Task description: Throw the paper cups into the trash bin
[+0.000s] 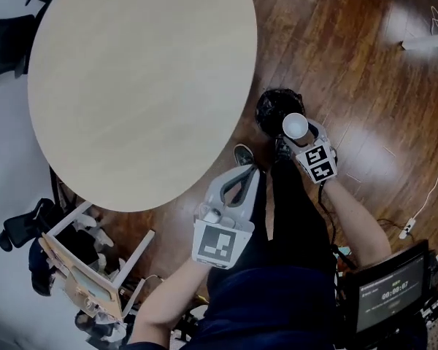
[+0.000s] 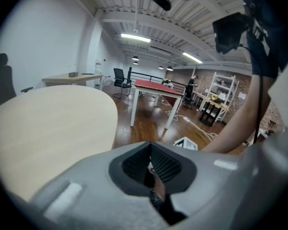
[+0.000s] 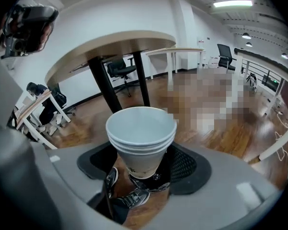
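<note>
Left gripper (image 2: 150,162): nearest the body, held low in front of the person; jaws pressed together with nothing between them, idle.

Right gripper (image 3: 144,172): reached forward past the person's shoes (image 3: 127,195); jaws closed on the lower wall of a nested stack of paper cups (image 3: 141,138), pads on either side below the rims.

Stack of paper cups: upright, mouths up, several rims showing one inside another; the top cup looks empty.

Where the stack is: in the head view it sits over the near right edge of the trash bin (image 1: 271,108), not yet inside; how high above the bin cannot be told.

How it will handle: judged very light, thin-walled and easy to crush. Nesting stiffens the wall, so a moderate squeeze should do. The smooth paper taper could slip upward out of a loose pinch.

Where to hold: the lower to middle wall, as now. The rim is the stiffest part but too wide for a secure pinch.

Risk: only the outer cup is gripped, so the inner ones may slide out if the stack tips before it is fully over the opening.

Trash bin: dark, lined with a black bag, standing on the wooden floor (image 1: 350,64) just beside the desk's edge.

Desk (image 1: 131,79): round, pale wood; no cups show on its top.
</note>
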Available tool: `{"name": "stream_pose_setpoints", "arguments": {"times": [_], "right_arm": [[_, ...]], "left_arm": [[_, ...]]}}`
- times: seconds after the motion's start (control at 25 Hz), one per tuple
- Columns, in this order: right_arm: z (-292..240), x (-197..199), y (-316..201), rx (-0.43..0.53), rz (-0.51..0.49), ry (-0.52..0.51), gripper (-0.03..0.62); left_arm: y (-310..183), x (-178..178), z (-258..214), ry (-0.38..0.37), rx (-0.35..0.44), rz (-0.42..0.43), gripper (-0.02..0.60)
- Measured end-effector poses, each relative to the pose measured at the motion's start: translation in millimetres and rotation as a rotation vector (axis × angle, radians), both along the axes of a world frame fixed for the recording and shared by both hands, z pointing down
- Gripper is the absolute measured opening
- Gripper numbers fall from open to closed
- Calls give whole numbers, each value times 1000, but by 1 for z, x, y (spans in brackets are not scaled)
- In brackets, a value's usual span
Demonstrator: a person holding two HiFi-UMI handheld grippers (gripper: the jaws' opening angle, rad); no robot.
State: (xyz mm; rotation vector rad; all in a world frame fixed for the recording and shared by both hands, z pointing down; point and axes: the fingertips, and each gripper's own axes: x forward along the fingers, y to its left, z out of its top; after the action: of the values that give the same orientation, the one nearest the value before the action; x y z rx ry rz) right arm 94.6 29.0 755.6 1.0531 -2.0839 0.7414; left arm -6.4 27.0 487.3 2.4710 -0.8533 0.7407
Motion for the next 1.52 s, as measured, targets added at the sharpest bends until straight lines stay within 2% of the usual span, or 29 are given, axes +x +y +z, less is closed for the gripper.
{"name": "stream_pose_setpoints", "arguments": {"times": [0.16, 0.36, 0.52, 0.72, 0.84, 0.96, 1.28, 1.4, 1.52], "right_arm": [[58, -4, -5, -12, -35, 12, 327], [120, 3, 10, -73, -120, 99, 327], [178, 0, 10, -107, -252, 171, 327], [235, -3, 5, -167, -303, 241, 327], [253, -11, 0, -190, -331, 257, 327], [265, -12, 1, -211, -374, 288, 327], [294, -10, 9, -241, -480, 441, 327], [298, -10, 9, -248, -493, 454, 330], [298, -11, 10, -264, -474, 423, 342]], "left_arm": [[14, 32, 57, 42, -74, 73, 3], [38, 55, 117, 32, -120, 157, 3], [36, 54, 145, 26, -122, 146, 3], [35, 28, 190, -37, -111, 147, 3], [29, 13, 198, -66, -82, 140, 3], [28, 7, 203, -67, -97, 106, 3], [42, 16, 211, -40, -108, 93, 3], [42, 19, 210, -26, -93, 93, 3], [39, 17, 209, -18, -80, 84, 3]]}}
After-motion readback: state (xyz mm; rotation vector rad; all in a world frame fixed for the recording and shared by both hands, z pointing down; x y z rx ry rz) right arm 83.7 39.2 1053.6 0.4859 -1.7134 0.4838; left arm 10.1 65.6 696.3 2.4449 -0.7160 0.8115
